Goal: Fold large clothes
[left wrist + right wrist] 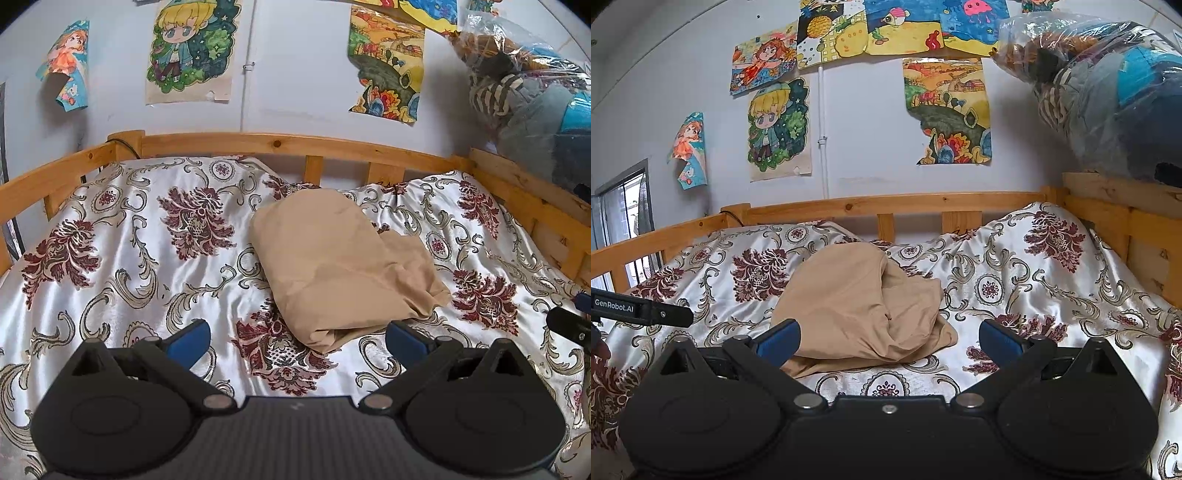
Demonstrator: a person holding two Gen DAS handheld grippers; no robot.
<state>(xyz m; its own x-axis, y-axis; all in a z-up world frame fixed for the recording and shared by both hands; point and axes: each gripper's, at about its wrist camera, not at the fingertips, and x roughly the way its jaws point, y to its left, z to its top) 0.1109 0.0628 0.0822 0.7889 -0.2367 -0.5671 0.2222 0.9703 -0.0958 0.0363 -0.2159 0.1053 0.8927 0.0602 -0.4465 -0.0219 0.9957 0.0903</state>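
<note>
Lying in a soft, rumpled bundle, the tan garment [340, 266] sits mid-bed on a glossy satin bedspread [122, 258] patterned with maroon flowers and grey scrolls. Its matte cloth is folded over itself, rounded at the far end and creased at the near edge. The left gripper [297, 334] hovers just near of it, blue-padded fingers [190, 341] spread wide and empty. The right gripper [888, 334] likewise stands released, holding nothing. A pine bed rail [295, 146] curves behind, below paper drawings [947, 110] on the wall.
</note>
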